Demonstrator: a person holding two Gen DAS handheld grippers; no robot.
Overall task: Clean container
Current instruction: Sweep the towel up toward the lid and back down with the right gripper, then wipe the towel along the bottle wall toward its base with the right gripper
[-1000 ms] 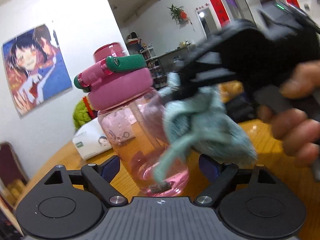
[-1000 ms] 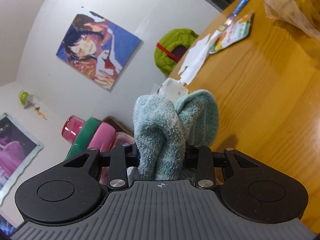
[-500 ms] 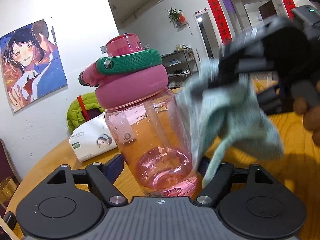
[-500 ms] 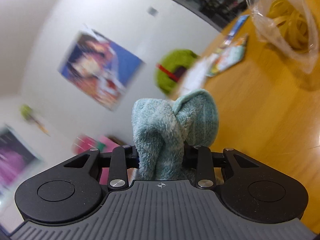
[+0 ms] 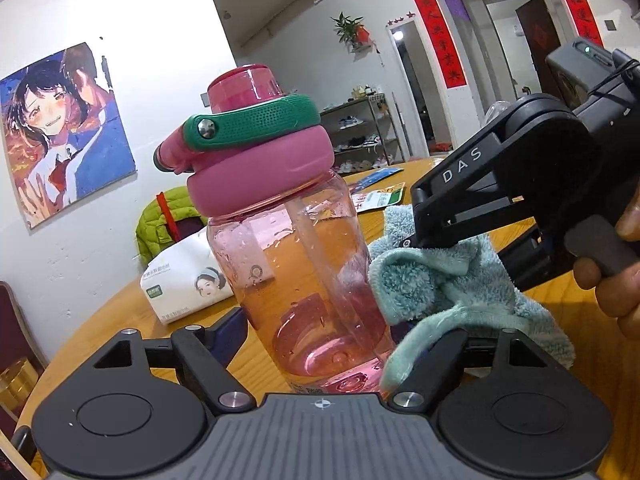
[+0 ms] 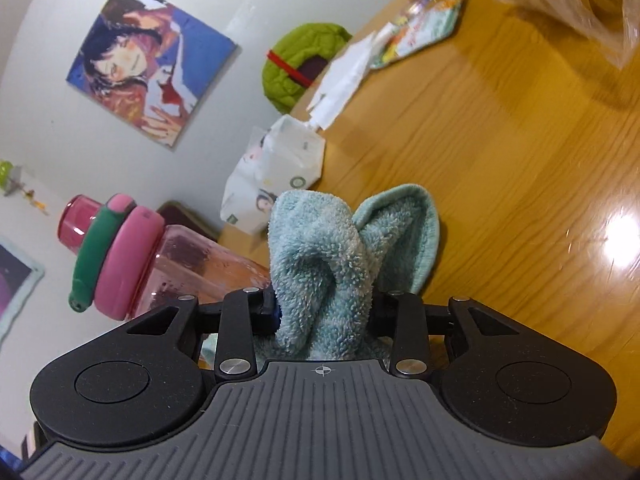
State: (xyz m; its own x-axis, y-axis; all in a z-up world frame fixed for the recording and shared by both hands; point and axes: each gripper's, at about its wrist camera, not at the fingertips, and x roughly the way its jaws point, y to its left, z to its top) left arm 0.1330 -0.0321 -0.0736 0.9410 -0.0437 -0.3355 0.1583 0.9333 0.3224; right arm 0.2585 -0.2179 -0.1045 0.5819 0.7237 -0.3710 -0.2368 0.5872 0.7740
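From my left wrist camera, the left gripper point(image 5: 316, 340) holds the pink bottle point(image 5: 296, 260) by its base, fingers closed against its sides, over the wooden table point(image 5: 400, 208). At three o'clock the right gripper point(image 5: 416, 236) presses a teal cloth point(image 5: 444, 284) against the bottle's side; a hand point(image 5: 620, 280) grips its handle. A tissue pack point(image 5: 188, 280) lies at nine o'clock.

From my right wrist camera, the right gripper point(image 6: 324, 312) is clamped on the cloth point(image 6: 340, 256). The bottle point(image 6: 160, 260) sits at nine o'clock, touching the cloth.
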